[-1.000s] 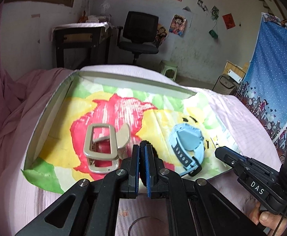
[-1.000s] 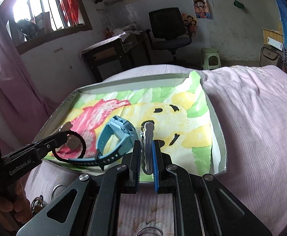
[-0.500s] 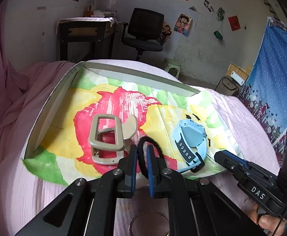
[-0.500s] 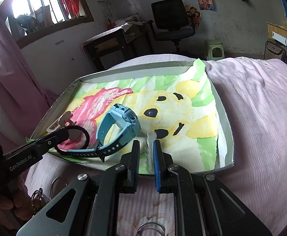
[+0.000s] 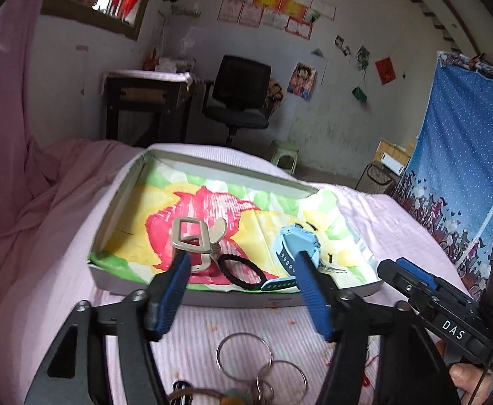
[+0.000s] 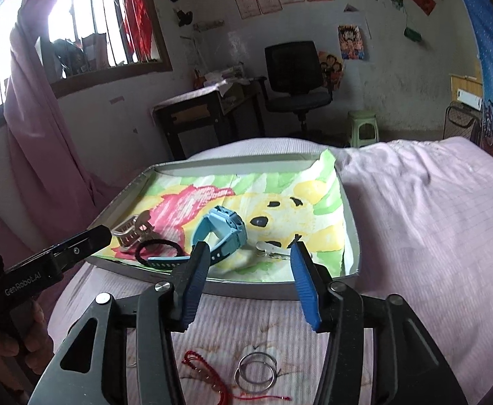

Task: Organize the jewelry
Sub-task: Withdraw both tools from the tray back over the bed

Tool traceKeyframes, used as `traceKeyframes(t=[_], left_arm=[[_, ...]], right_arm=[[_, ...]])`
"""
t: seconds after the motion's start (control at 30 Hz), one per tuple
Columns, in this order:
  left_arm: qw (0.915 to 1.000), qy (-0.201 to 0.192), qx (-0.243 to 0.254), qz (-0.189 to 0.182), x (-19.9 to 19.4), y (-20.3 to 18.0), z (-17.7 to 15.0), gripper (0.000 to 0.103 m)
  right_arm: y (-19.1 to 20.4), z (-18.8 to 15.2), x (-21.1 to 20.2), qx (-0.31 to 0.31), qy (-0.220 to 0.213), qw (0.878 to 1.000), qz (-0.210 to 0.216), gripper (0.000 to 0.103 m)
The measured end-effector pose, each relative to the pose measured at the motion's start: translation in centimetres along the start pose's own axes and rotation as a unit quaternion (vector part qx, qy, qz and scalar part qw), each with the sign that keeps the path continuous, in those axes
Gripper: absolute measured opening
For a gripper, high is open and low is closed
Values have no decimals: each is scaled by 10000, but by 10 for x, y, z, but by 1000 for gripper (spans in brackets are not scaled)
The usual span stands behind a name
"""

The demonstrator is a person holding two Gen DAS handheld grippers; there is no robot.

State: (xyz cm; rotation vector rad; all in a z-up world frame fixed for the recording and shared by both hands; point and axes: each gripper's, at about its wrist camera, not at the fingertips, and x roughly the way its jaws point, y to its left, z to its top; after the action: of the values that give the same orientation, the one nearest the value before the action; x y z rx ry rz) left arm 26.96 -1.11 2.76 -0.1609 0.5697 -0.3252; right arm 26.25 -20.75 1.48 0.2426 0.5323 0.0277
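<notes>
The tray lies on a bed covered with a pink sheet and is lined with a painted paper showing a red flower and a yellow face. Four items rest inside, all toward the near edge. The hair tie, a black loop, lies flat at the middle of the near edge. The hair clip, beige, sits just beside it toward the near left corner, on the red area; contact between the two cannot be confirmed. The watch, light blue, lies to the right of the hair tie, with one strap end reaching the near edge. The metal clip, small and silver, lies on the paper to the right of the watch, toward the near right corner. The left gripper is over the sheet in front of the near edge; its jaws have just been opening and stand wide apart, with nothing between the pads. The right gripper is likewise in front of the near edge; its jaws have just been opening and stand moderately apart, gripping nothing. The metal clip appears beyond the gap, clear of both pads. On the sheet in front of the tray lie key rings attached to a bunch that is partly cut off, a separate pair of rings, and a red cord.
</notes>
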Motion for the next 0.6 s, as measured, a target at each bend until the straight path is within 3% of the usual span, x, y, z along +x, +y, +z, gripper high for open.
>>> traceKeyframes(t=[0.17,0.3,0.6], left_arm=[[9993,-360,20,29,-30,2,-10,82],[9982,-565,170,99,-53,1,-23,92],[9962,-804,273,187,-93,13,-53,98]], right_arm=[[9,-4,-30,-187,-269,9995,-26,64],[16,-10,-51,-317,-416,9986,10,72],[29,-32,-83,-362,-573,9977,31,88]])
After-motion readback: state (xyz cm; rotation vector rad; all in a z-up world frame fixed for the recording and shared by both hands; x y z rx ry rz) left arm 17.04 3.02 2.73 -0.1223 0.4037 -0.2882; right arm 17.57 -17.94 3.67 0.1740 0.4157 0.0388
